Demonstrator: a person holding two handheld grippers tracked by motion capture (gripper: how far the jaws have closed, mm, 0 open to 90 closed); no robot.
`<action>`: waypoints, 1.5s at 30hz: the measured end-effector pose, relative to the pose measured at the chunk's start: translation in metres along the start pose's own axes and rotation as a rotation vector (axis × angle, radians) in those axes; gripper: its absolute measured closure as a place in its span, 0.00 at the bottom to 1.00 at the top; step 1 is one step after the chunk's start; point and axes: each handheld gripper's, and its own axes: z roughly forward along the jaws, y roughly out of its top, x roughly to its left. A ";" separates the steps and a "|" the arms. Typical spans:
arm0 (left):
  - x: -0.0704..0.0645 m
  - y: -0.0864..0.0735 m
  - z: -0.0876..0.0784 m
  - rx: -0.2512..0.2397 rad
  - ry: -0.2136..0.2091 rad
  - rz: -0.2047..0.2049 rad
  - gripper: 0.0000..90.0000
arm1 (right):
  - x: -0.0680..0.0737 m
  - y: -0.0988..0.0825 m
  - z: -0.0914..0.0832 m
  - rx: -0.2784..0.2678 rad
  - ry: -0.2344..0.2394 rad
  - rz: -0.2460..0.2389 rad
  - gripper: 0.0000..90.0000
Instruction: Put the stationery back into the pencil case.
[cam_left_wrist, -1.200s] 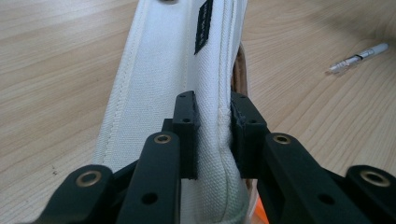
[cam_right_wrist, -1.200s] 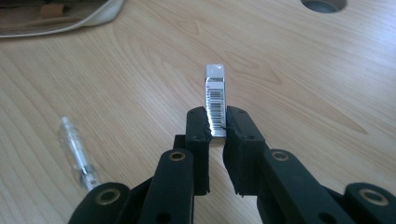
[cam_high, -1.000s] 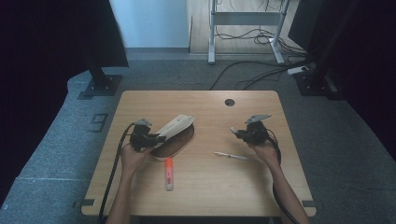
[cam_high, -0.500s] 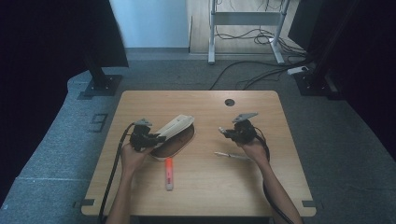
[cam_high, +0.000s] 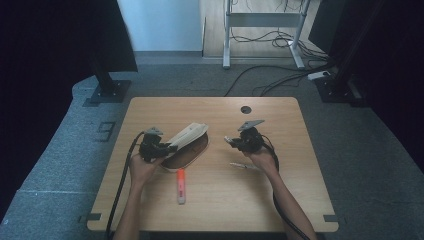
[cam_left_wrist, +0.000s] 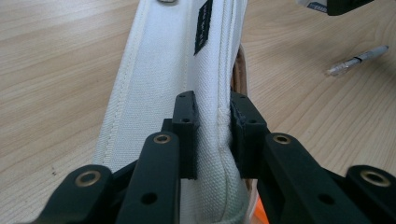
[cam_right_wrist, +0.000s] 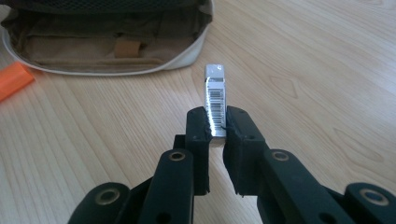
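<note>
A white fabric pouch (cam_high: 192, 135) lies open on the wooden table (cam_high: 280, 200), its brown inside (cam_right_wrist: 107, 46) facing the right gripper. My left gripper (cam_left_wrist: 212, 105) is shut on the pouch's raised white flap (cam_left_wrist: 163, 70) at its near end, and in the high view it (cam_high: 167, 146) sits at the pouch's left end. My right gripper (cam_right_wrist: 215, 116) is shut on a slim white bar with a barcode (cam_right_wrist: 215, 88), held on edge above the table. In the high view the right gripper (cam_high: 231, 141) is a short way right of the pouch.
An orange highlighter (cam_high: 180, 186) lies in front of the pouch, and a clear pen (cam_high: 243, 165) rests by the right hand. A round cable hole (cam_high: 245, 109) is near the table's far edge. Cables trail from both grippers toward the near edge.
The right gripper has moved left toward the pouch with the white bar in its jaws. The left gripper and the pouch have stayed put.
</note>
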 end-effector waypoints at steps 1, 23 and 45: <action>0.000 0.000 0.000 -0.001 0.001 0.000 0.83 | 0.001 0.001 0.002 0.001 0.003 0.000 0.87; -0.003 0.000 0.000 -0.006 0.011 0.015 0.83 | 0.025 0.025 0.043 0.027 0.047 -0.029 0.87; -0.004 0.001 -0.001 -0.009 -0.002 0.011 0.83 | 0.037 0.045 0.081 0.062 0.047 -0.049 0.87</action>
